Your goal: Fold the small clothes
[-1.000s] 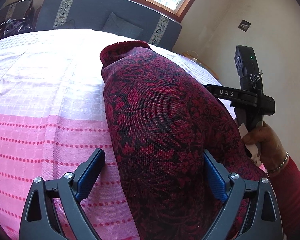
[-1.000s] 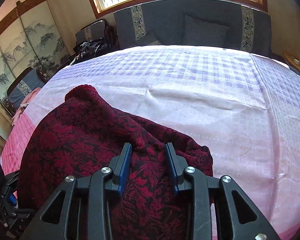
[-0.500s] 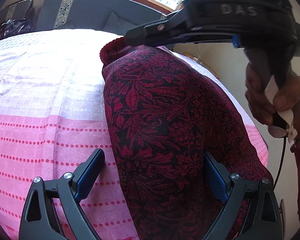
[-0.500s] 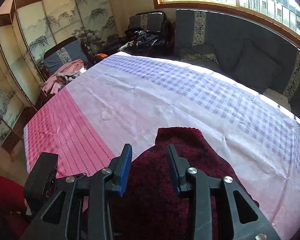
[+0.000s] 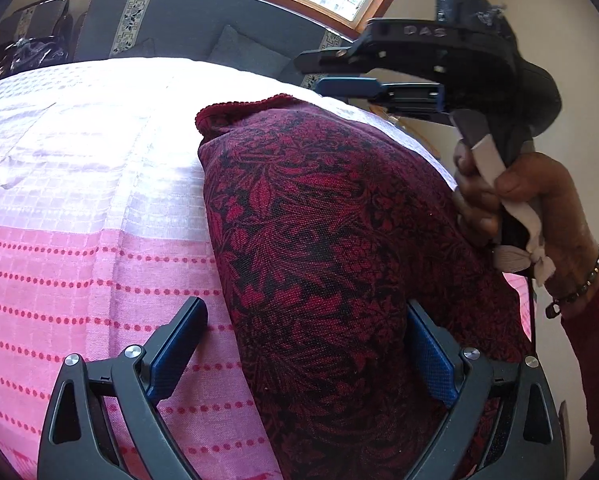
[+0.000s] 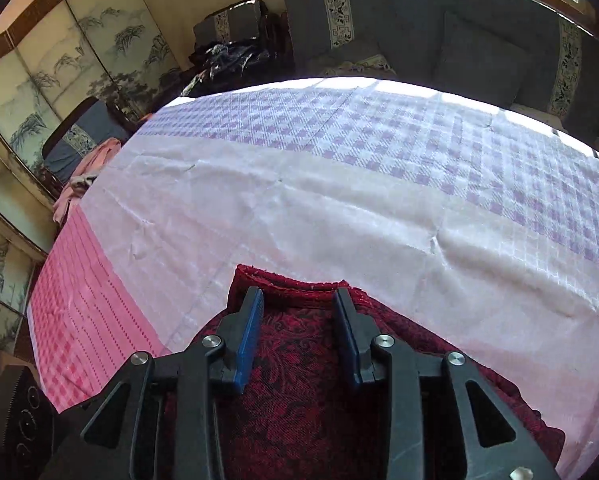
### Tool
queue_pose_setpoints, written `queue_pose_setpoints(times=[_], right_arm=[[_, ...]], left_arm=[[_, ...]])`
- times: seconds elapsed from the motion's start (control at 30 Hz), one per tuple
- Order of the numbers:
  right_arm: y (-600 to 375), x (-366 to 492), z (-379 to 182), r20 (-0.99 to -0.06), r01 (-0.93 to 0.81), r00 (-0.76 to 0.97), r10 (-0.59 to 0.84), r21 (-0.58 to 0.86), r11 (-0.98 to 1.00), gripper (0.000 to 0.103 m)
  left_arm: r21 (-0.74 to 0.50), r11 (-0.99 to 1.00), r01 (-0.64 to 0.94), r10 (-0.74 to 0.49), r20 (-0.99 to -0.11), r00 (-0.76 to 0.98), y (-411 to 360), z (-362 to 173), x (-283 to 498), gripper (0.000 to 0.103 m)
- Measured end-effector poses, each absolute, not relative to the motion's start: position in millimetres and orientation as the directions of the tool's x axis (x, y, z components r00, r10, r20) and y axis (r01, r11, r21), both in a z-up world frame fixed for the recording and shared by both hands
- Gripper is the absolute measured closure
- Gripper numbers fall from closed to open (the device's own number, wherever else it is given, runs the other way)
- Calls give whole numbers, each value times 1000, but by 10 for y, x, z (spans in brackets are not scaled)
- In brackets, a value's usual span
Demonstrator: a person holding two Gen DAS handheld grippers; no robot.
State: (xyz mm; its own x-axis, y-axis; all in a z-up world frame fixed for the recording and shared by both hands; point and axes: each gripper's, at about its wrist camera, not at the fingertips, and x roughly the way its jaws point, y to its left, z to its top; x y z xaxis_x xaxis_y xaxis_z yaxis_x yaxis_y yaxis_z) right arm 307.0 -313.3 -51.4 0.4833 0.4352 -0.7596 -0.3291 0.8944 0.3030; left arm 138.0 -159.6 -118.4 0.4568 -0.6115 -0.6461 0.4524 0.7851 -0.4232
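A dark red floral garment (image 5: 331, 248) lies folded lengthwise on the bed cloth (image 5: 79, 184); its knitted hem (image 6: 291, 282) is at the far end. My left gripper (image 5: 303, 312) stands open and wide at the garment's near end, with the garment's left edge between its fingers and the pads not pressing. My right gripper (image 6: 298, 294) hovers just above the far end of the garment. Its jaws are opening and hold nothing. In the left wrist view the right gripper (image 5: 311, 74) hangs above the hem, held by a hand (image 5: 539, 200).
The bed cloth (image 6: 339, 208) has pink, white and purple checked bands. A grey sofa (image 6: 439, 28) stands behind the bed under a window. At the left are a painted folding screen (image 6: 79, 52), a chair with pink clothes (image 6: 83, 160) and a dark pile (image 6: 227, 56).
My right gripper left the fold at the garment's right side, rose, and moved across to above the far hem. Its jaws widened a little. The left gripper and the garment stayed put.
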Motion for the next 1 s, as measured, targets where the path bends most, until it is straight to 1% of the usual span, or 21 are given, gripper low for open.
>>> queue_pose_setpoints(times=[0.1,0.13,0.17,0.23,0.3,0.37,0.4,0.47,0.53,0.57,0.6,0.63,0.67,0.73,0.8,0.87,0.9,0.93,0.97,1.0], right_arm=[[-3720,2623,-67,-578,-289,610,542,475,831,67],[-3862,2400,29,-540,-303,628,561,494,815,67],[-3946,2163,88,-532,-314,639,556,479,819,67],[-3980,1694,83,-574,-336,628,525,409,848,67],[-3936,1197,-60,-618,-372,597,511,351,859,67],[-3809,780,-236,-660,-406,589,466,256,877,67],[-3759,579,-356,-682,-426,594,426,183,886,67],[-3653,304,-602,-726,-452,609,320,14,892,72],[-3673,173,-898,-761,-421,629,161,-159,893,73],[-3749,150,-970,-751,-405,643,154,-162,900,73],[-3880,149,-970,-740,-385,642,202,-83,919,73],[-4017,194,-949,-741,-350,624,249,20,937,71],[-4173,226,-892,-720,-314,619,314,139,939,71],[-4524,185,-764,-606,-274,642,470,391,879,69],[-4814,161,-774,-540,-212,622,567,581,786,67],[-4986,43,-844,-460,-188,610,646,707,681,67],[-5013,-18,-895,-434,-174,599,673,750,638,66],[-5016,-71,-956,-444,-140,591,673,765,628,62],[-5006,-106,-1029,-459,-109,577,675,776,621,61],[-4982,-85,-1086,-451,-97,559,695,797,596,60]], left_arm=[[-422,786,452,-611,-647,457,-1624,-1173,1371,7],[-420,787,452,-609,-648,458,-1636,-1170,1368,7],[-418,788,452,-607,-649,459,-1647,-1169,1365,6],[-412,793,449,-601,-652,463,-1672,-1168,1357,5],[-400,803,441,-587,-658,472,-1699,-1161,1348,3],[-397,807,438,-582,-660,475,-1721,-1156,1345,2],[-395,809,436,-580,-661,477,-1729,-1152,1341,1],[-393,810,435,-577,-663,477,-1744,-1153,1343,0],[-382,814,437,-570,-668,479,-1768,-1149,1332,0],[-382,815,435,-569,-668,480,-1770,-1150,1333,0],[-386,815,433,-570,-666,480,-1766,-1148,1337,0],[-388,814,431,-572,-665,481,-1766,-1147,1337,0],[-391,814,430,-573,-664,481,-1757,-1147,1340,0],[-393,813,430,-574,-662,481,-1747,-1151,1343,0],[-393,813,430,-575,-662,481,-1732,-1150,1349,0],[-402,810,428,-580,-657,481,-1710,-1159,1347,0],[-403,809,428,-581,-657,480,-1709,-1159,1346,0],[-401,810,428,-580,-658,481,-1705,-1155,1337,0],[-401,810,428,-580,-657,482,-1691,-1157,1338,0],[-402,810,427,-580,-657,482,-1687,-1157,1336,0]])
